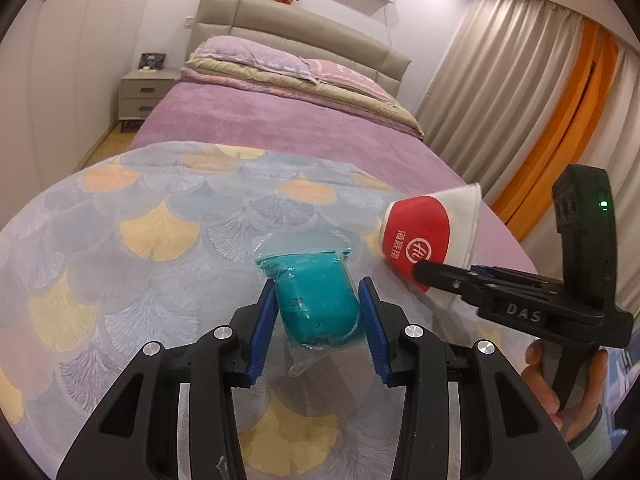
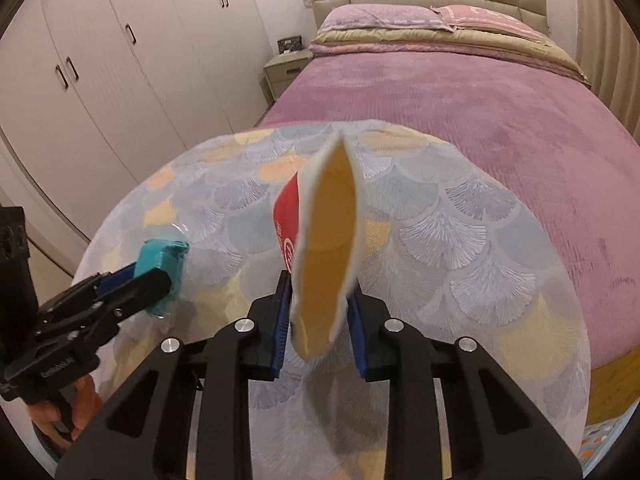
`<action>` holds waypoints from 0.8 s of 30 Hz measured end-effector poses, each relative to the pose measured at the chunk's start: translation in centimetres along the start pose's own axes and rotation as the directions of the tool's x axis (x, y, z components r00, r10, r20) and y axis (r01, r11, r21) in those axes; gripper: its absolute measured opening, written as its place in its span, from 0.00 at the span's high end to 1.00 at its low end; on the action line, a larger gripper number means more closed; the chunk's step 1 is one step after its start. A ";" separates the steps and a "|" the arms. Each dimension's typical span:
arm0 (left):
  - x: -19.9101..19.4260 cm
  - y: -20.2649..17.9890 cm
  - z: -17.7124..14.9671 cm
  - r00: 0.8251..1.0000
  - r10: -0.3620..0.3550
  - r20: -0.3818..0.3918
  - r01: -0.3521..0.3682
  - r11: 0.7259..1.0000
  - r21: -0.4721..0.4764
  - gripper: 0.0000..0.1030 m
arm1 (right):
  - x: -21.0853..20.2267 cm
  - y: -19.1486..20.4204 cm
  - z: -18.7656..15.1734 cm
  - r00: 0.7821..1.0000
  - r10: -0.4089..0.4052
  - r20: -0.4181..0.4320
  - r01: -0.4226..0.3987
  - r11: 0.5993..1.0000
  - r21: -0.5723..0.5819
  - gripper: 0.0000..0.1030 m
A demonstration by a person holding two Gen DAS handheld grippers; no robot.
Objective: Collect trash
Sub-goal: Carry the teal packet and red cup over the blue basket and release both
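Both claws grip trash above the patterned quilt at the near end of the bed.

The left claw [image 1: 318, 322] is closed on a teal packet in clear plastic wrap [image 1: 316, 300], its blue pads pressing both sides, held just over the fan-patterned quilt [image 1: 160, 220]. The right claw [image 2: 320, 316] pinches a red-and-white paper cup [image 2: 326, 240], squeezed flat so its mouth is a narrow oval, to the right of the packet; whether the cup's base touches the quilt is hard to tell. A hand [image 1: 560, 384] holds the right claw's handle at near right. Beyond lie the purple bedspread [image 1: 280, 124], pillows [image 1: 256, 56], a padded headboard [image 1: 288, 20] and a nightstand [image 1: 144, 92] at far left.
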State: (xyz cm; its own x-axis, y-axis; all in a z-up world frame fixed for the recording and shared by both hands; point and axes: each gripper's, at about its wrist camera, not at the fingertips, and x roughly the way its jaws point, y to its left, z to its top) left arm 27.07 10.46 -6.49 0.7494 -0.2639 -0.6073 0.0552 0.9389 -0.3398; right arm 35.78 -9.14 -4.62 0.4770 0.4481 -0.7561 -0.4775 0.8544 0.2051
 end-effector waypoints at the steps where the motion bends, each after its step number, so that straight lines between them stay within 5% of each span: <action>1: -0.1 -0.1 0.0 1.000 -0.004 0.003 0.004 1.000 0.004 0.62 | -0.3 0.1 -0.1 1.000 -0.001 0.006 0.001 1.000 0.000 0.78; 13: -3.8 -6.0 -0.8 0.993 -0.109 0.032 0.106 0.990 0.093 0.62 | -10.4 1.4 -4.1 0.986 -0.110 0.122 0.113 0.993 -0.019 0.78; 24: -4.9 -16.8 -3.4 0.968 -0.249 -0.034 0.251 0.941 0.229 0.62 | -20.9 -2.9 -10.9 0.936 -0.283 0.207 0.254 0.955 0.156 0.78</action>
State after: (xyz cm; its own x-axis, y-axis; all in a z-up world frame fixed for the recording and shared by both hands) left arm 20.19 -4.75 -0.24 0.6889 -0.4971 -0.5275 0.3907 0.8677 -0.3074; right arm 19.14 -23.83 3.76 0.7348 0.2324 -0.6373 -0.2195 0.9704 0.1008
